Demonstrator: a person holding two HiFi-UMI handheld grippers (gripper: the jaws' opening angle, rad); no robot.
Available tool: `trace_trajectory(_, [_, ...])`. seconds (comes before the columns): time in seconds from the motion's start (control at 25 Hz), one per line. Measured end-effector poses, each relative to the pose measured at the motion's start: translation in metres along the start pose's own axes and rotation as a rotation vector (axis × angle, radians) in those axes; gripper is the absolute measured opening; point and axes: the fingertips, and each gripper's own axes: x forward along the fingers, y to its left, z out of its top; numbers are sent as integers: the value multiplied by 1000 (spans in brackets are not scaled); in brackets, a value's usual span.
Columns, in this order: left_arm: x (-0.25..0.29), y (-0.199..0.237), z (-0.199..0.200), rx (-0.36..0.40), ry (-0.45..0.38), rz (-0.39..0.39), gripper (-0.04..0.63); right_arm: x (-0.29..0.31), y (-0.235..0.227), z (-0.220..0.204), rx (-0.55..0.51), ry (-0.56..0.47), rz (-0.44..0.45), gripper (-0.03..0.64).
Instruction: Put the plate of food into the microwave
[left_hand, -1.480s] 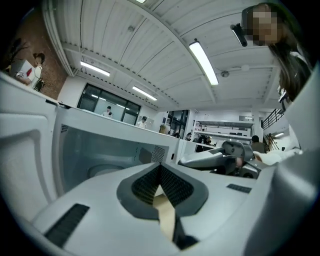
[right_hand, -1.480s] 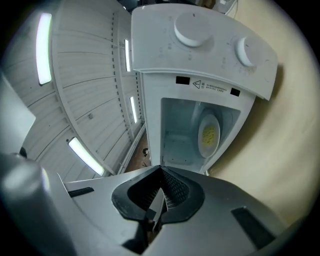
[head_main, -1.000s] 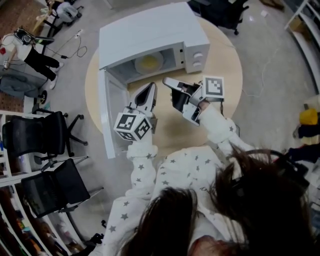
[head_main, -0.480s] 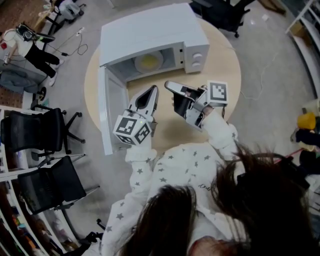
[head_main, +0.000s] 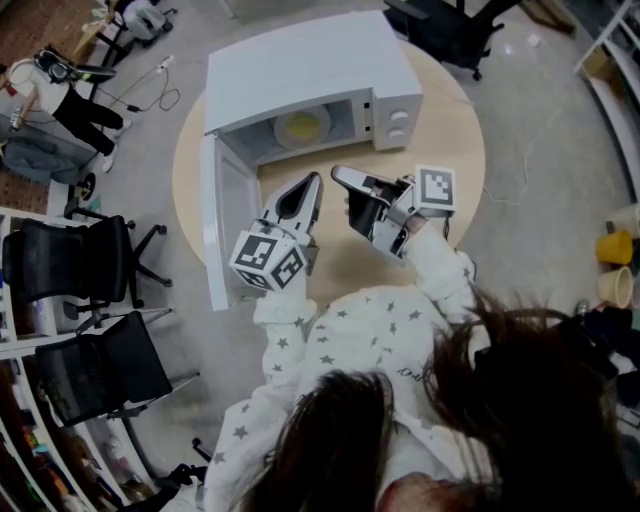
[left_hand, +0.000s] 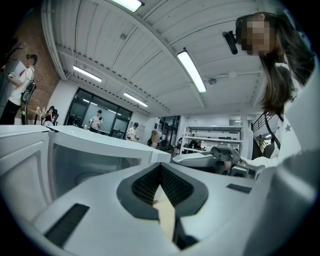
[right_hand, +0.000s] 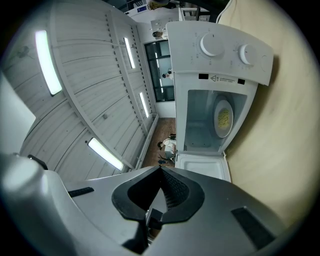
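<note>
The plate (head_main: 301, 126) of yellow food sits inside the microwave (head_main: 300, 60), which stands on the round surface (head_main: 450, 130). Its door (head_main: 212, 230) is wide open, swung out to your left past the surface's edge. Your left gripper (head_main: 314, 180) and right gripper (head_main: 338, 172) hover just in front of the opening, tips near each other, both with jaws closed on nothing. The likely trouble is the door: pushed hard, it could slam, jolting the plate or sliding the microwave back. A careless sweep toward it could also knock your grippers together.
</note>
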Motion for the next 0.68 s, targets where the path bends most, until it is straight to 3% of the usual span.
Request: trace_trajectory(0.68, [-3,2,0,2,-2,19,2,0,-2,-2,13,4,6,6])
